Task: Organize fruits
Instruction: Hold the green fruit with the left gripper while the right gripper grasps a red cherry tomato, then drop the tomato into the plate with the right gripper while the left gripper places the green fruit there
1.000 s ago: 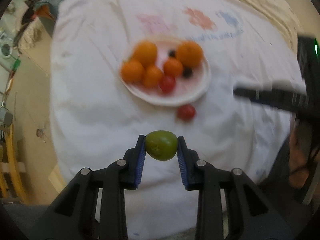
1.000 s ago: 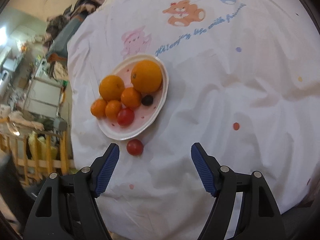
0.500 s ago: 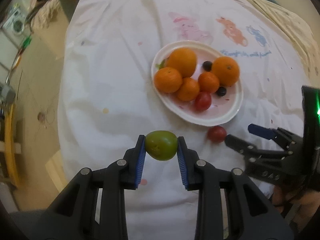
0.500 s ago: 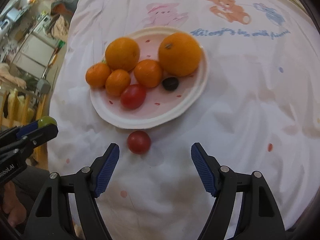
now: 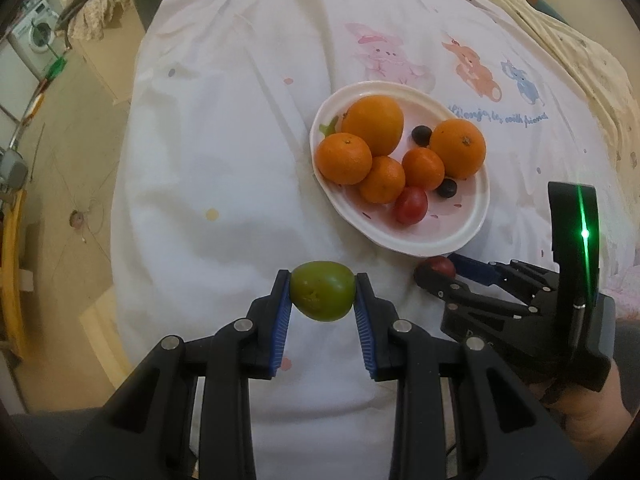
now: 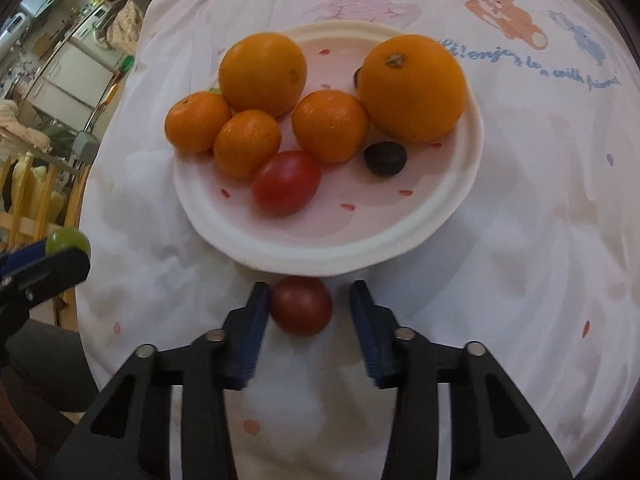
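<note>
A: Your left gripper (image 5: 322,304) grips the green fruit (image 5: 322,290)?
B: Yes. Your right gripper (image 6: 308,306) has been closing (pads not yet pressing) around the red tomato (image 6: 301,305) beside the plate (image 6: 460,208).

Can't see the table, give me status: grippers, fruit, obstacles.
Left gripper shut on green fruit. Right gripper closing around tomato. Plate just beyond.

- A green fruit (image 5: 322,290), smooth and rounded, sits pinched between blue pads at lower centre of the left wrist view.
- A red cherry tomato (image 6: 301,310) lies on the white cloth, just below the plate's rim.
- A white plate (image 6: 328,256), centre frame, holds two oranges, three mandarins, one red tomato (image 6: 286,182) and two dark berries.
</note>
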Demonstrator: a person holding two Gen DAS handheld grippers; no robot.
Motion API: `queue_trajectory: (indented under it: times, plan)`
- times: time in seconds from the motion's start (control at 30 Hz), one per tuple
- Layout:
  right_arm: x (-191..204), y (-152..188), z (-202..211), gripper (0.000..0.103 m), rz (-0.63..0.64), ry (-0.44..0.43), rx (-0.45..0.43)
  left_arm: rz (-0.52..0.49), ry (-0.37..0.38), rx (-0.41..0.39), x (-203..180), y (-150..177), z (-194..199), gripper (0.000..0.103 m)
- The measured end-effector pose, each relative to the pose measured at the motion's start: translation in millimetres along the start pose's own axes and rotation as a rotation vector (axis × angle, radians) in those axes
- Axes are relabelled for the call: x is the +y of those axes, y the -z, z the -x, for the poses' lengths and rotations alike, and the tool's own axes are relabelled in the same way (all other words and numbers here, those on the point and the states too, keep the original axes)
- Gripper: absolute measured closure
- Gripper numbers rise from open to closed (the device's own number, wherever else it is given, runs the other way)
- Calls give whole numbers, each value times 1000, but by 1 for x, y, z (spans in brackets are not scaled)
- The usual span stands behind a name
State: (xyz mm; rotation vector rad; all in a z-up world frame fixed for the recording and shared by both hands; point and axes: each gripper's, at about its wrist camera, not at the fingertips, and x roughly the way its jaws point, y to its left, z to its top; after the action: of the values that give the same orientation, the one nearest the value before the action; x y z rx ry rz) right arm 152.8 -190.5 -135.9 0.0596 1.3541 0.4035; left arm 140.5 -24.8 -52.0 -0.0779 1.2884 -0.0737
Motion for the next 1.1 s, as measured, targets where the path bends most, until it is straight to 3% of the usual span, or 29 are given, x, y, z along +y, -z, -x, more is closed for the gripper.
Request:
queue_trajectory:
  times: [0.4,0.77,0.9,1.1]
  plan:
    - [6,7,12,71,19,-50,-24,4,-46,-5,7,-2,-6,76]
    - [-15,21,71,71,-71,-144,-108,37,-47,-35,11,-4,-1,76]
    - [-18,13,89,71,-40,-117,-135,43,-40,-41,13,-6,1,76]
    - [-23,-13,77,71,-6,-75,-111,31,-17,-39,8,-6,2,76]
